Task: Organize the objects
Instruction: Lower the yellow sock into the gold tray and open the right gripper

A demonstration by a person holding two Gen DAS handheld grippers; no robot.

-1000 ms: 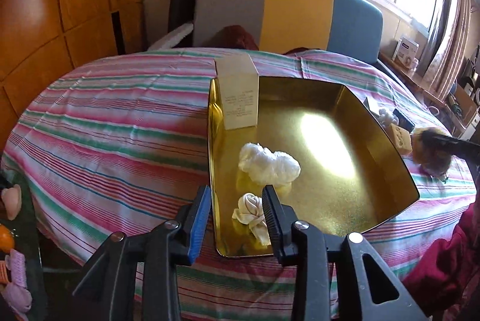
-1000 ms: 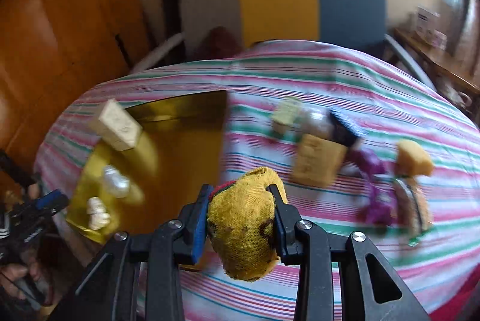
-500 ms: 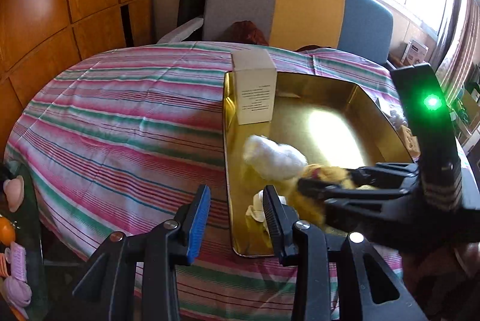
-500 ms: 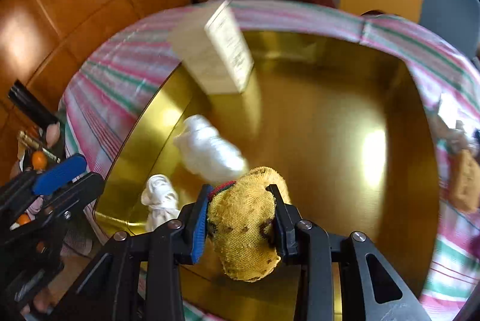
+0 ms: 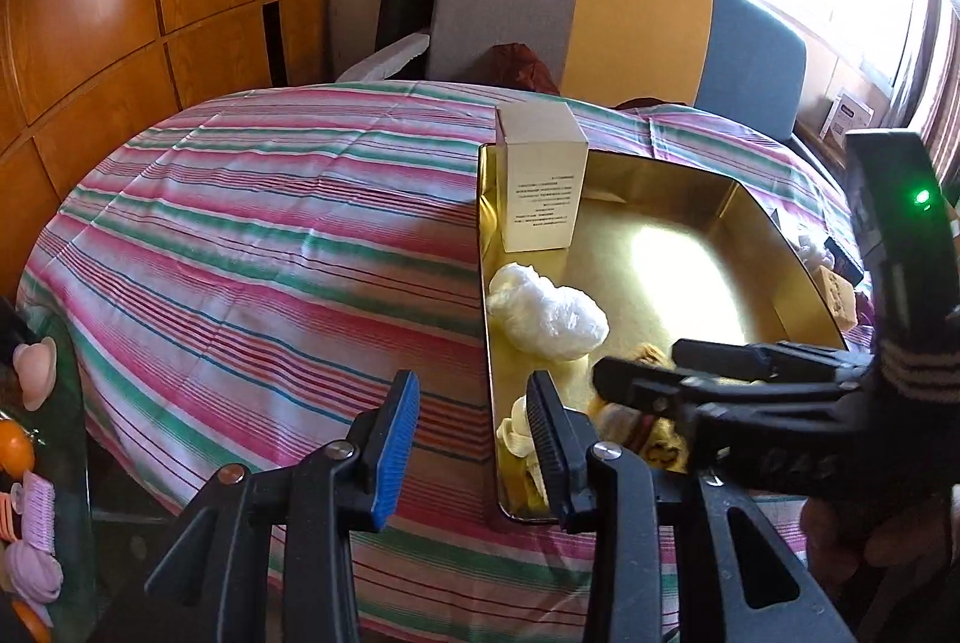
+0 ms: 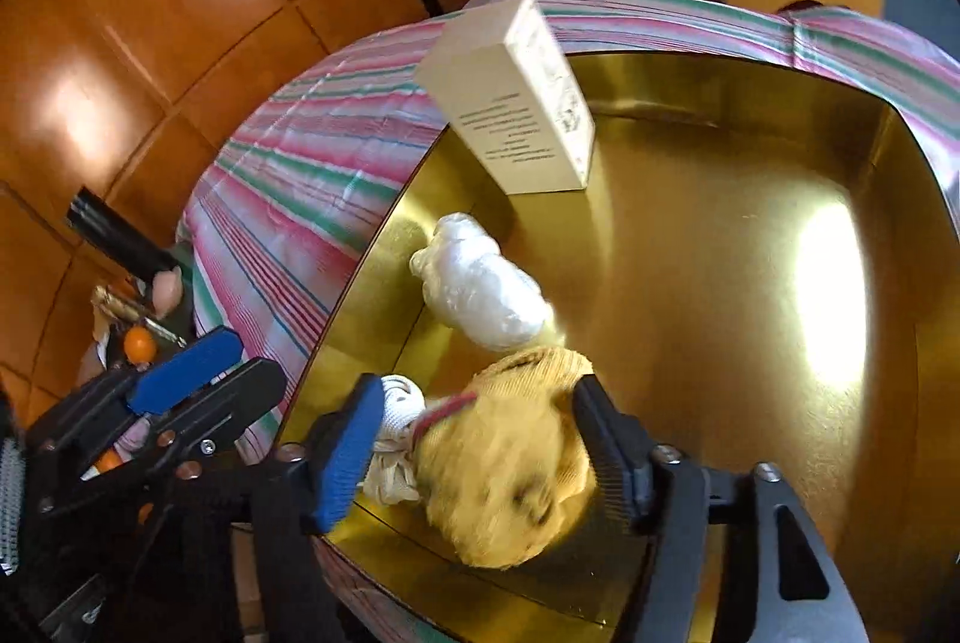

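Yellow knitted pouch (image 6: 510,457) lies at the near end of the gold tray (image 6: 720,235), between the two arms of the right gripper (image 6: 480,445); those jaws have just been opening and now stand wide, the pads clear of the fabric on both sides as far as the right wrist view shows, so the pouch looks released rather than held. To finish the step well, I would lift the right gripper straight up and back without closing — a sideways pull could drag the soft pouch along the slick metal or snag its weave on a ribbed pad. Left gripper (image 5: 474,439) hangs over the tray's near left corner with its jaws partly apart and nothing between them; it grips nothing.

Just left of the pouch sits a small knotted cream cloth (image 6: 396,439), touching it or nearly so; beyond them lies a white crumpled plastic bag (image 6: 480,289), and at the far left corner a cream carton (image 6: 516,102) stands upright. Open floor lies on the right and far side of the tray — that is where later items should go; the raised rim (image 5: 487,343) calls for a clear lift over it, and the striped tablecloth (image 5: 270,235) to the left is bare.
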